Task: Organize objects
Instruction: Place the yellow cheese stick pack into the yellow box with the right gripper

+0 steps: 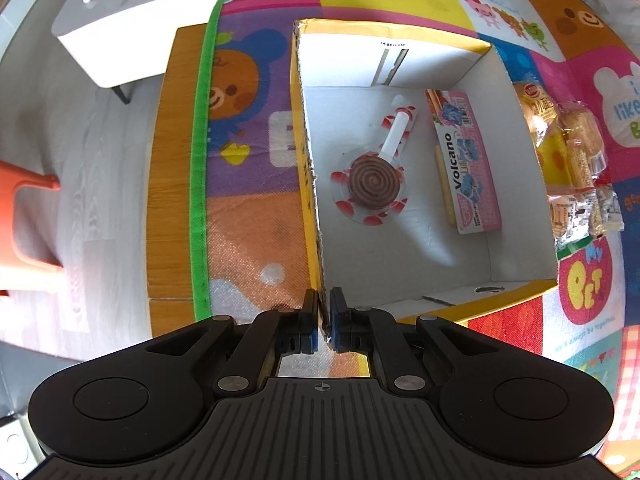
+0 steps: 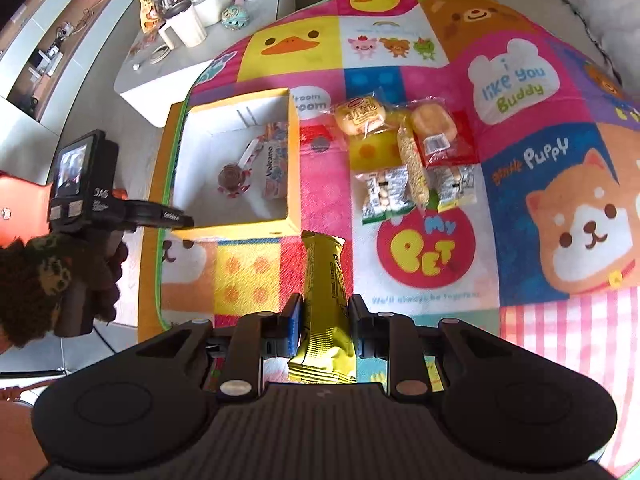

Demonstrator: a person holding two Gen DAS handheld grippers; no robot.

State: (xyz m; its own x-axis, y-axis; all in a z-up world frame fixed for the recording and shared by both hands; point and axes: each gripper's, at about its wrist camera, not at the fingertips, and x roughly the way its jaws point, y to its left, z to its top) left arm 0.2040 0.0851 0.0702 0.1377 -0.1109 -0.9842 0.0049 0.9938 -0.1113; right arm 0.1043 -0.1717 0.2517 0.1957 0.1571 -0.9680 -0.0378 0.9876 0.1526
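Gripper states first: our left gripper is pinched tight on the near corner wall of the cardboard box, steadying it, while our right gripper is closed around a yellow-green snack bar, whose free end points toward the box.

Working from the largest thing down, the cartoon play mat covers the table, and the open box sits at its left edge. Inside lie a pink Volcano packet against the right wall and a swirl lollipop left of it, apart from each other. To the box's right, a cluster of wrapped buns and small sachets waits on the mat.

We judge the step in hand to be carrying the bar into the box. To do it well, we should keep the left grip firm so the box does not skid, lift the bar clear over the near wall, and lay it flat on the bare floor nearest us, not on the lollipop.
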